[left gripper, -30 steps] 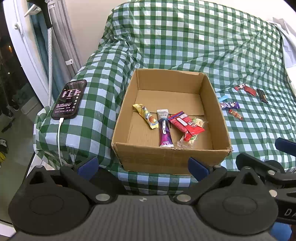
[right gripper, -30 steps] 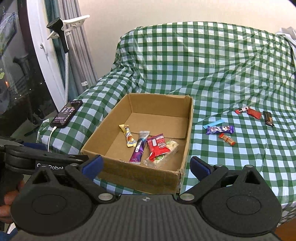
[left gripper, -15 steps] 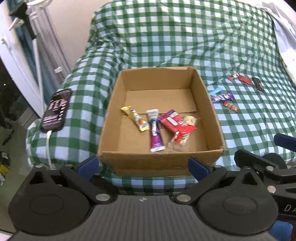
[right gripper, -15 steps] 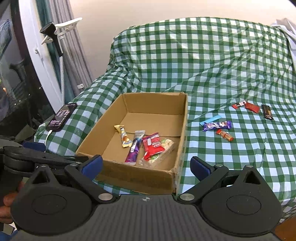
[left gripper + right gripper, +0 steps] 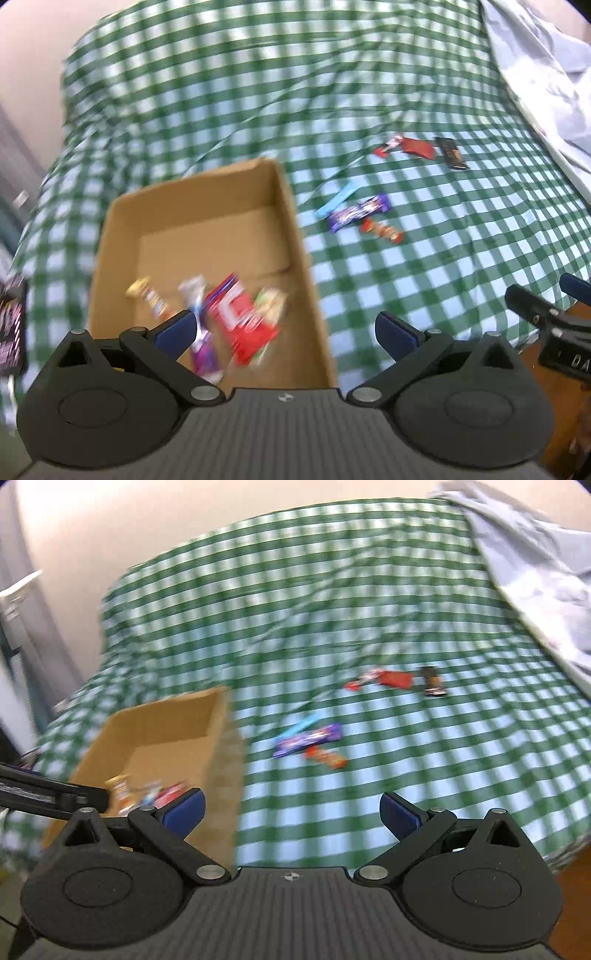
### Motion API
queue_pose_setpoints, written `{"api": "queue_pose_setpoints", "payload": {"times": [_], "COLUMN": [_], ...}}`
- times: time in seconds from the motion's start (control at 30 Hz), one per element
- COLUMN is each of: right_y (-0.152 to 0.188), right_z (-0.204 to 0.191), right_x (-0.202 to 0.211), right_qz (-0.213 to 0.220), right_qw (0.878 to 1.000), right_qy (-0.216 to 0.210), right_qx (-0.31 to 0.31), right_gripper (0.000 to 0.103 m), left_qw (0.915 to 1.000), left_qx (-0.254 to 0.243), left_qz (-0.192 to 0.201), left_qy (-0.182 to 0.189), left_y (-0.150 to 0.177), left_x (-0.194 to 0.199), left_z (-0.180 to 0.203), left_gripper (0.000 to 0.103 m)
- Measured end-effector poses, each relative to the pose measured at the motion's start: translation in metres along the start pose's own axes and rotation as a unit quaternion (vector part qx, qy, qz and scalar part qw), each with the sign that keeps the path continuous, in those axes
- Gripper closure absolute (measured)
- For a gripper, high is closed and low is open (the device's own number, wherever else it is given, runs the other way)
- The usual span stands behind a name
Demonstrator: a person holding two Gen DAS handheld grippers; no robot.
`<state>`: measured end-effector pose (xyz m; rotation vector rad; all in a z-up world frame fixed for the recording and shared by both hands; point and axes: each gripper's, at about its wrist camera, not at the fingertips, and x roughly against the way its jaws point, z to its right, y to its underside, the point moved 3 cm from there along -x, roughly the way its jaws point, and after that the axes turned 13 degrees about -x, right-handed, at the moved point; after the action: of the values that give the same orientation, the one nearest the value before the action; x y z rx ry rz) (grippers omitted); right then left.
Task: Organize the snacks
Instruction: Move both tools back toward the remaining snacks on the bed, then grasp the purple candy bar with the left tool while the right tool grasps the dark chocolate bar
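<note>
An open cardboard box point(image 5: 295, 236) point(image 5: 218, 731) sits on the green checked bedcover. Inside lie a yellow bar point(image 5: 149, 297), a purple stick point(image 5: 203, 347), a red packet point(image 5: 242, 321) and a clear wrapped snack point(image 5: 273, 304). Loose on the cover to its right are a light blue strip point(image 5: 338, 199) point(image 5: 301, 725), a purple bar point(image 5: 360, 212) point(image 5: 308, 740), an orange-red bar point(image 5: 382, 230) point(image 5: 327, 758), two red pieces point(image 5: 417, 147) point(image 5: 395, 679) and a dark bar point(image 5: 450, 157) point(image 5: 432, 681). My left gripper point(image 5: 286, 330) is open over the box's near right corner. My right gripper point(image 5: 291, 812) is open, empty, short of the loose snacks.
A phone point(image 5: 11, 332) lies at the cover's left edge. A pale grey sheet point(image 5: 535, 74) point(image 5: 535, 572) is bunched at the back right. A wooden floor point(image 5: 572, 904) shows below the bed's right edge. Both views are motion-blurred.
Both grippers have swung to the right and forward; the box has slid left in both views and the loose snacks sit nearer the centre. Both stay open.
</note>
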<state>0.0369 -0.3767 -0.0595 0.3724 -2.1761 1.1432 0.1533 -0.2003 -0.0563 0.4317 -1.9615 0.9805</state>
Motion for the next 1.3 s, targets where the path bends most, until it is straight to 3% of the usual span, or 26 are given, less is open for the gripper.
{"api": "queue_pose_setpoints", "payload": {"times": [0.2,0.37,0.57,0.87,1.0,1.1,1.13,1.2,1.23,1.27,1.3], "right_y": [-0.036,-0.069,-0.122,-0.177,-0.186,-0.184,-0.182,-0.18,-0.178,-0.176,-0.174], "right_z": [0.061,0.102,0.15,0.192,0.202,0.2,0.201,0.201,0.201,0.2,0.198], "right_x": [-0.044,-0.101,-0.214,-0.378,-0.417,-0.422,-0.421,-0.418,-0.416,-0.411,-0.406], "right_qz": [0.006,0.021,0.034,0.026,0.012,0.033,0.038,0.043,0.045,0.047,0.049], "right_qw": [0.997,0.994,0.992,0.99,0.987,0.986,0.986,0.987,0.987,0.988,0.989], "right_qy": [0.044,0.071,0.099,0.139,0.161,0.163,0.16,0.155,0.152,0.147,0.14], "right_qx": [-0.056,-0.082,-0.064,-0.014,-0.022,0.002,0.002,0.009,0.016,0.021,0.027], "right_gripper": [0.003,0.003,0.002,0.001,0.0,0.001,0.001,0.001,0.003,0.014,0.035], "left_qw": [0.9984,0.9933,0.9904,0.9846,0.9807,0.9792,0.9792,0.9804,0.9813,0.9816,0.9824], "left_qx": [-0.049,-0.104,-0.107,-0.126,-0.136,-0.142,-0.143,-0.137,-0.128,-0.123,-0.119], "left_qz": [-0.023,-0.043,-0.077,-0.101,-0.116,-0.119,-0.116,-0.11,-0.112,-0.118,-0.12], "left_qy": [0.012,0.028,0.042,0.066,0.08,0.084,0.085,0.089,0.09,0.086,0.08], "left_y": [-0.058,-0.107,-0.145,-0.171,-0.17,-0.167,-0.167,-0.17,-0.172,-0.173,-0.174], "left_x": [-0.069,-0.148,-0.244,-0.327,-0.344,-0.348,-0.347,-0.343,-0.339,-0.337,-0.335], "left_z": [0.031,0.054,0.06,0.068,0.076,0.078,0.078,0.075,0.073,0.071,0.07], "left_gripper": [0.0,0.0,0.0,0.0,0.0,0.002,0.006,0.033,0.064,0.083,0.084]}}
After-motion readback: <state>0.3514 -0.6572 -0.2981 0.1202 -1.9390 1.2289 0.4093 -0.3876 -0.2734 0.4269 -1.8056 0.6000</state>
